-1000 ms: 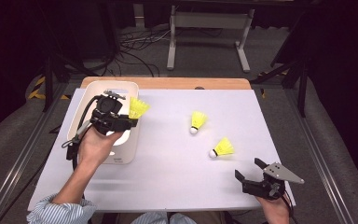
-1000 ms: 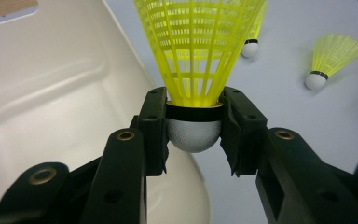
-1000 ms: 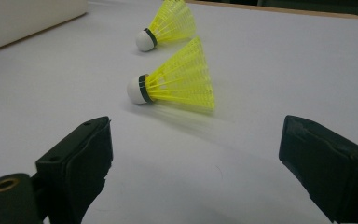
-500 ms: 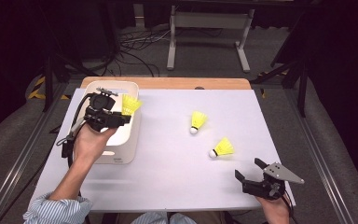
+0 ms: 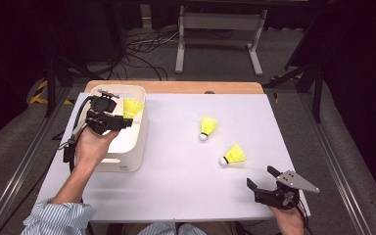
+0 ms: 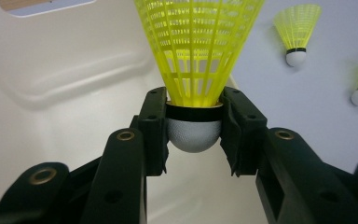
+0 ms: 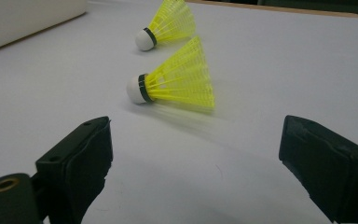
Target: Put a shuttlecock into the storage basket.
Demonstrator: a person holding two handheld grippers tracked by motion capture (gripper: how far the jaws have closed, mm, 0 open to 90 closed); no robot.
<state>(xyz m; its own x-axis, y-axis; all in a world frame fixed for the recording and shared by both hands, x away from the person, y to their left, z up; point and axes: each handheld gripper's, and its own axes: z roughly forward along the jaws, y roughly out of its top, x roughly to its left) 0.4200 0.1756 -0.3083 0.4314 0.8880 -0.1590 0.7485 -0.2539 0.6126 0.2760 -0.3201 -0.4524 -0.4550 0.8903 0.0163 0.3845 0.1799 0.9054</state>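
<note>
Currently, a yellow shuttlecock [image 6: 194,122] is clamped by its cork in the left hand-held gripper [image 5: 108,121], above the white bin [image 5: 136,142]. The right hand-held gripper [image 5: 265,179] is held open, with two shuttlecocks [image 7: 172,84] lying on the desk [image 5: 176,186] just ahead.

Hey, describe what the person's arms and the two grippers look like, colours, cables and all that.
Both are black. The left hand-held gripper has blocky jaws with brass-coloured rivets and a black cable looping off it. The right hand-held gripper carries a grey three-cornered plate on top. The left forearm ends in a rolled blue-and-white striped sleeve.
</note>
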